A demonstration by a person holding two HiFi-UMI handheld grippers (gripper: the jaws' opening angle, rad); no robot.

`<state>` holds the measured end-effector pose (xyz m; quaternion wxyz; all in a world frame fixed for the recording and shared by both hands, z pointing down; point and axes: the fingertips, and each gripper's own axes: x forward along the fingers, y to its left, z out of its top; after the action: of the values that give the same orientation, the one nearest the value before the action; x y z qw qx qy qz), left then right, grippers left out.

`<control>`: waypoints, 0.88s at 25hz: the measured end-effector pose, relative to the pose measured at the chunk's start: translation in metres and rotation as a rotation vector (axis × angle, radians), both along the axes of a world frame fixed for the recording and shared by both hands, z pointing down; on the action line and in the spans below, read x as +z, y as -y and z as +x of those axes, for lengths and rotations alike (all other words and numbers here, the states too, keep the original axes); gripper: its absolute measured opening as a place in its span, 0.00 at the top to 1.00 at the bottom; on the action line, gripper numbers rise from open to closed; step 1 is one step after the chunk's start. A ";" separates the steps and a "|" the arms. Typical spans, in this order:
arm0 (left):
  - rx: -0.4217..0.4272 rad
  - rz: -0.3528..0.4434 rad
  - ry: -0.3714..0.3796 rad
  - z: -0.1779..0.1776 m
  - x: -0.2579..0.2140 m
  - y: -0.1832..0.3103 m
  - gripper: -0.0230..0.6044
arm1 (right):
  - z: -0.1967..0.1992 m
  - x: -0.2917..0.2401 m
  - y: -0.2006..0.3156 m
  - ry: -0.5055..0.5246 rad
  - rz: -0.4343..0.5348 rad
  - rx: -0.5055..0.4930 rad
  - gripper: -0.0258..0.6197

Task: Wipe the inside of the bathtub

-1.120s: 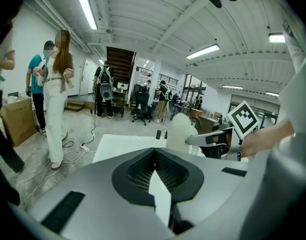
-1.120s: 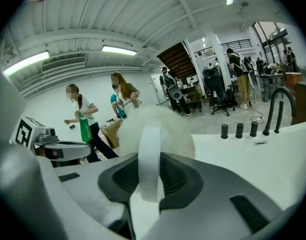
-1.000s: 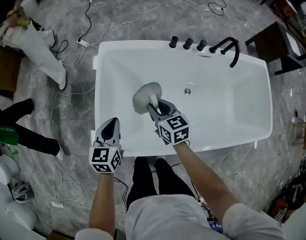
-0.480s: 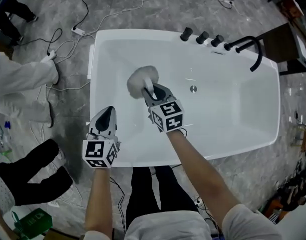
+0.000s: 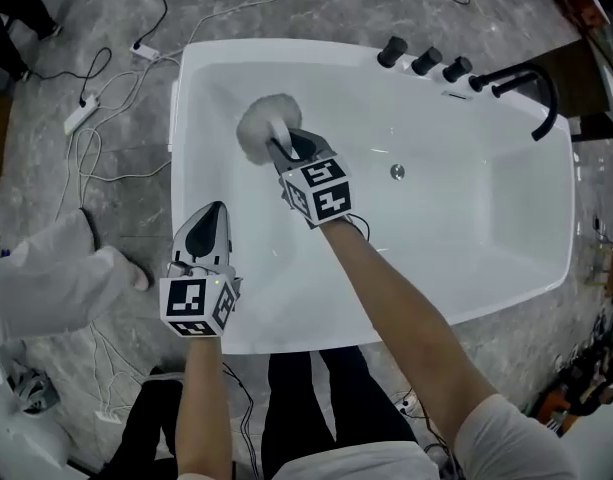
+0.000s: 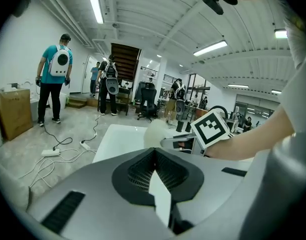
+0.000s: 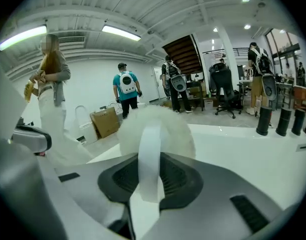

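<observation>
Inside bathtub (image 5: pixel 466 238) | right hand-held gripper (image 5: pixel 282 147) clamped on brush (image 5: pixel 256 123), shifted toward far corner | left hand-held gripper (image 5: pixel 213 210) closed, empty

We read the bathtub (image 5: pixel 516 238) as glossy, smooth white; duster (image 5: pixel 256 128) fluffy fibre w/ smooth plastic handle; floor (image 5: pixel 106 8) at upper left polished grey stone; taps (image 5: pixel 426 61) matt black.

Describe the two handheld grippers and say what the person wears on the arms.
The left gripper and right gripper have light grey tapered shells with black ribbed jaw pads. At the back of each sits a white cube with black square markers: the left cube and the right cube. The arms are bare below a short white sleeve.
</observation>
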<state>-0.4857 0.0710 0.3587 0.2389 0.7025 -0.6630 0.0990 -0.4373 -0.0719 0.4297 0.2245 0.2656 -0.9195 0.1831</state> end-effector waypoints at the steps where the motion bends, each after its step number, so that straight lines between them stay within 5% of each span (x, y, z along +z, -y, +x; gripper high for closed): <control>1: -0.003 0.001 -0.001 -0.003 0.005 0.003 0.94 | -0.007 0.005 0.004 -0.005 0.006 -0.008 0.81; 22: -0.036 0.024 -0.029 -0.046 0.099 0.073 0.94 | -0.094 0.079 0.073 -0.009 0.080 0.043 0.81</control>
<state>-0.5319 -0.0025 0.4573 0.2418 0.6944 -0.6734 0.0766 -0.5309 -0.1451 0.5083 0.2139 0.2946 -0.9192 0.1499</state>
